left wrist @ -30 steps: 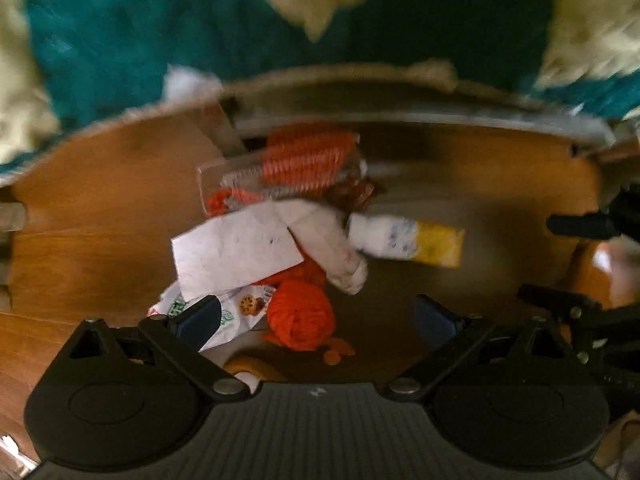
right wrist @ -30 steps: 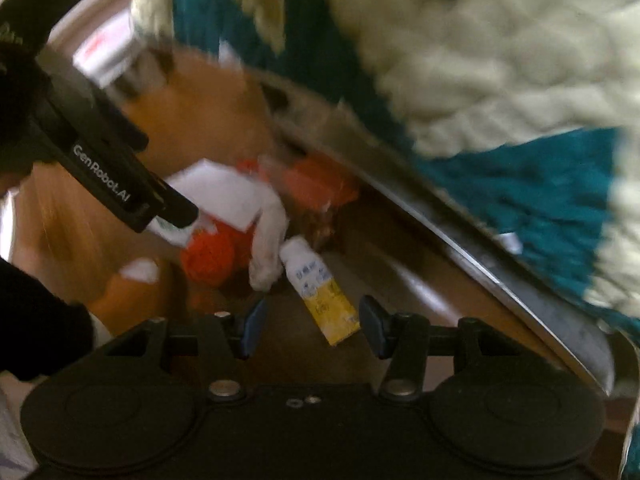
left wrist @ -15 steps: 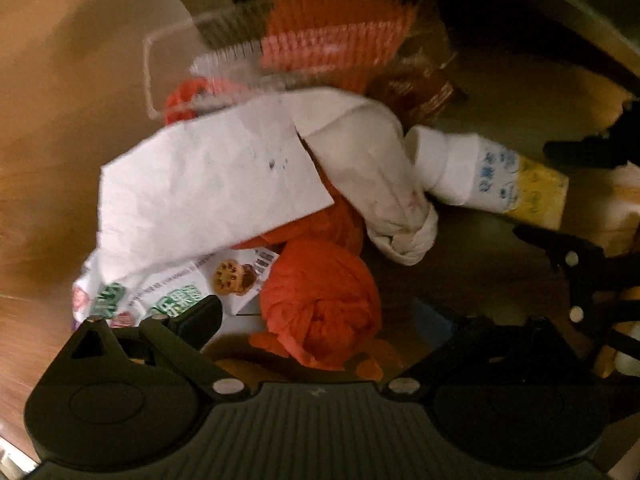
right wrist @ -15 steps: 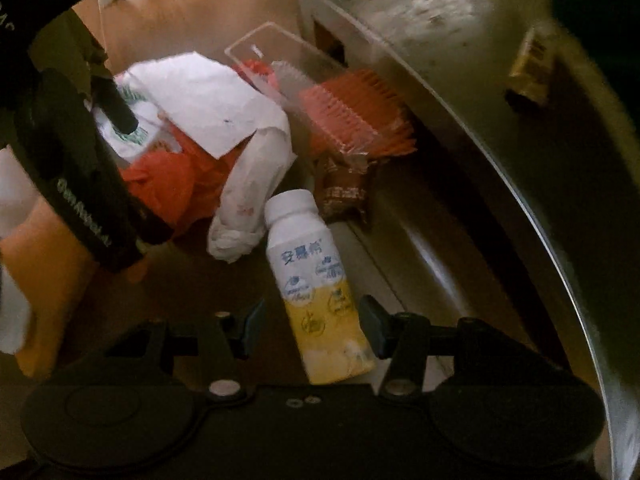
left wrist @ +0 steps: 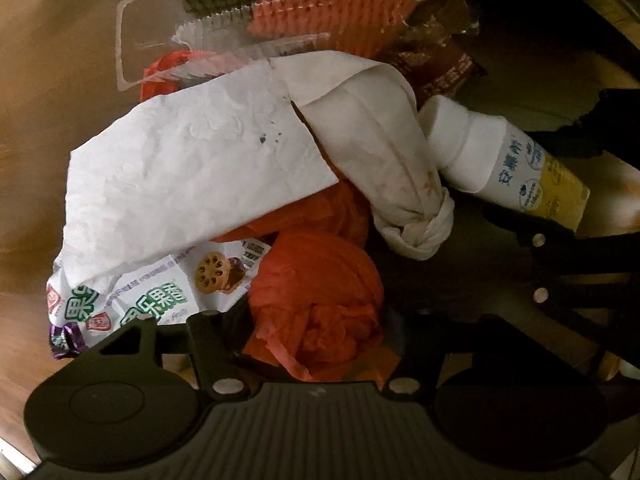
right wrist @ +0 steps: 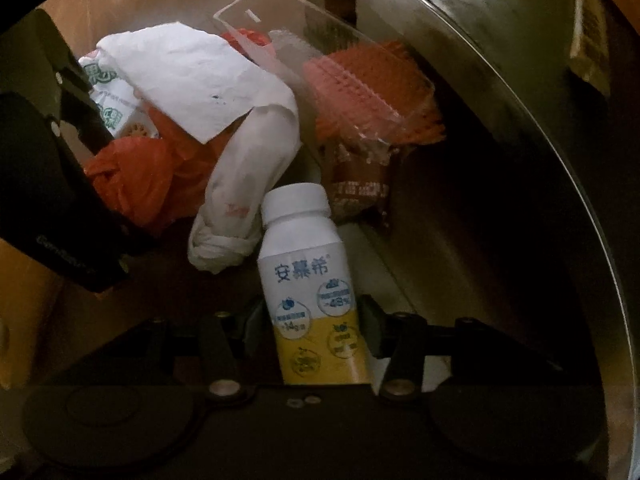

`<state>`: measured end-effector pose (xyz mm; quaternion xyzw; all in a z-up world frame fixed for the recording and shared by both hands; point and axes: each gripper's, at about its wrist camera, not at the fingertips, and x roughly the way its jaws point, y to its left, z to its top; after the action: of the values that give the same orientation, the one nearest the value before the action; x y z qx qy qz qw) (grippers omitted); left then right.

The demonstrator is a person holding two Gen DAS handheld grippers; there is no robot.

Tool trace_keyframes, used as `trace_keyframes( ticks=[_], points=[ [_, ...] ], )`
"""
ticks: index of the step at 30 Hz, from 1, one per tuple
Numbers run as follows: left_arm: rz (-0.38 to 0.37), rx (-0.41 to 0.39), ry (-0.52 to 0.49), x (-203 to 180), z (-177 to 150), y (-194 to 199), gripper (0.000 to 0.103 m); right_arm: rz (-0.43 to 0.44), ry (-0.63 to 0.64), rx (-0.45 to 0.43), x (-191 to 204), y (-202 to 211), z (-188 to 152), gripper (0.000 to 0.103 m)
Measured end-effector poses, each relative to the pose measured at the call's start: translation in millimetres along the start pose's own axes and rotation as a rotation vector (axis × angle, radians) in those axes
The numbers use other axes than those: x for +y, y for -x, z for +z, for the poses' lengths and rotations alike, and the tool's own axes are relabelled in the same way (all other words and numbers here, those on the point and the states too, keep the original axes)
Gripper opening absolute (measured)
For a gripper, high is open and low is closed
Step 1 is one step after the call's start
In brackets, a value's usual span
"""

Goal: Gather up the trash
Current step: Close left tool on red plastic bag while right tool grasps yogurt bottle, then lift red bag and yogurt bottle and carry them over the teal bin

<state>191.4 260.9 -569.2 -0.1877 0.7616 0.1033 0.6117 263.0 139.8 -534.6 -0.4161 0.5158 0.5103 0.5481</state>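
- orange plastic, a crumpled bag (left wrist: 320, 304), sits between the fingers of the left gripper (left wrist: 316, 344); the fingers have just been closing in on it and flank it tightly, but whether the pads press it cannot be told.
- just left of the left fingers lies a printed snack wrapper (left wrist: 152, 300), half under a creased white paper sheet (left wrist: 192, 176) that spreads ahead of them.
- ahead of the left fingers and further off, a clear plastic clamshell (left wrist: 224, 20) with red-orange ridged liners rests on the wooden floor (left wrist: 48, 80).
- a twisted white tissue (left wrist: 384, 168) lies ahead and right of the left fingers, touching the neck of the bottle.
- the white and yellow yogurt bottle (right wrist: 312, 300) lies between the fingers of the right gripper (right wrist: 312, 332); these fingers have just been narrowing, each standing right beside the bottle's lower half, and contact cannot be told.
- a brown snack wrapper (right wrist: 360, 184) lies ahead of the right fingers, beyond the bottle cap.
- right of the right fingers curves a metal rim (right wrist: 560, 168).
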Motion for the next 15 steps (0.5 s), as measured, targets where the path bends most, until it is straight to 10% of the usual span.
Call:
trace_keyframes(
  ticks=[15],
  points=[
    [-0.129, 0.058, -0.119, -12.6, -13.5, 93.8, 0.060, 0.029, -0.329, -0.020, -8.7, 106.2, -40.3, 0.043]
  ],
)
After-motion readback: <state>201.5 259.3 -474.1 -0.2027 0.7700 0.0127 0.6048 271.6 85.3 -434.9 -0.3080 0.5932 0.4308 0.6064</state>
